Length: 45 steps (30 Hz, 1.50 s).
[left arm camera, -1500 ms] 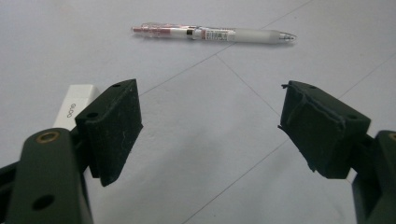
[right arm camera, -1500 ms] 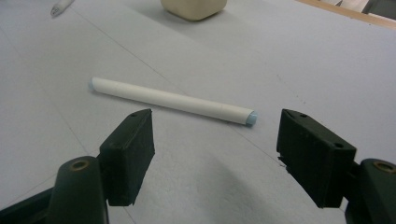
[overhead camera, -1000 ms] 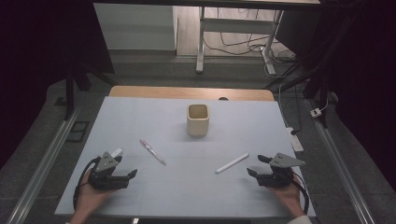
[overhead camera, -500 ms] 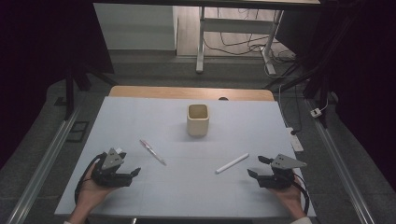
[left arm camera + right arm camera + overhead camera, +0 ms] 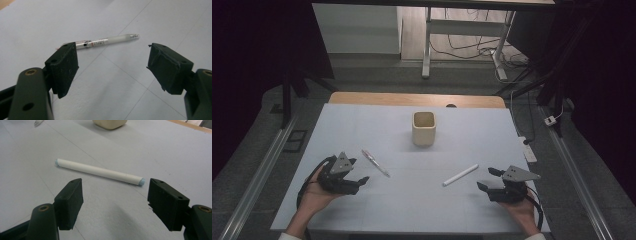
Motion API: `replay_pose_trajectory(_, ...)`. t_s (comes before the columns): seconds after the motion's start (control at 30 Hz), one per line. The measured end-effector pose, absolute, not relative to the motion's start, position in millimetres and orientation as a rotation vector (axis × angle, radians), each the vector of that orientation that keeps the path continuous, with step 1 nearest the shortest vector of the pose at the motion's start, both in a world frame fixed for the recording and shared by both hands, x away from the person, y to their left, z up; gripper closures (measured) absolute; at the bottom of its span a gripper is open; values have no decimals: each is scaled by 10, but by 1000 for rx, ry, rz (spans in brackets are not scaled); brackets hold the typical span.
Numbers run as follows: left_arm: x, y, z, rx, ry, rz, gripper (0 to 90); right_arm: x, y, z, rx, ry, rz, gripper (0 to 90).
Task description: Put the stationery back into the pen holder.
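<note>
Pale grey matte table sheet (image 5: 412, 200), scored with faint thin lines, over a wooden top.

Left gripper (image 5: 358, 176), black and blocky with scuffed rubber-like pads, has its jaws spread wide and empty just beside a slim clear-and-frosted pen (image 5: 105, 41) lying flat near the left-hand jaw. Right gripper (image 5: 486, 179) also gapes wide, holding nothing, with a smooth white cylindrical stick (image 5: 99, 172), capped pale blue at both ends, lying flat just ahead of it. Well beyond both stands a cream, rounded-square cup (image 5: 423, 128), upright.
</note>
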State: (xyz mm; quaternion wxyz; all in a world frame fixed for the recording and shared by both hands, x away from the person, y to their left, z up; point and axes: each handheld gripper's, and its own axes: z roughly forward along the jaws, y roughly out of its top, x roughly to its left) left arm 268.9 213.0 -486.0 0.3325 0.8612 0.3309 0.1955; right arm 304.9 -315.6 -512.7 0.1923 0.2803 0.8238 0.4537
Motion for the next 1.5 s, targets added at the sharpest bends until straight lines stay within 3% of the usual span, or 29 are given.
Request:
replay_pose_trajectory(0.5,2896,2153,-4706,2252,802,460,277,3052,-3155,-5118,823,2290,1288,279)
replay_pose_trajectory(1.5,3189,1898,-4493,2456,564,464,317,3062,-3164,-5108,802,2292,1305,280)
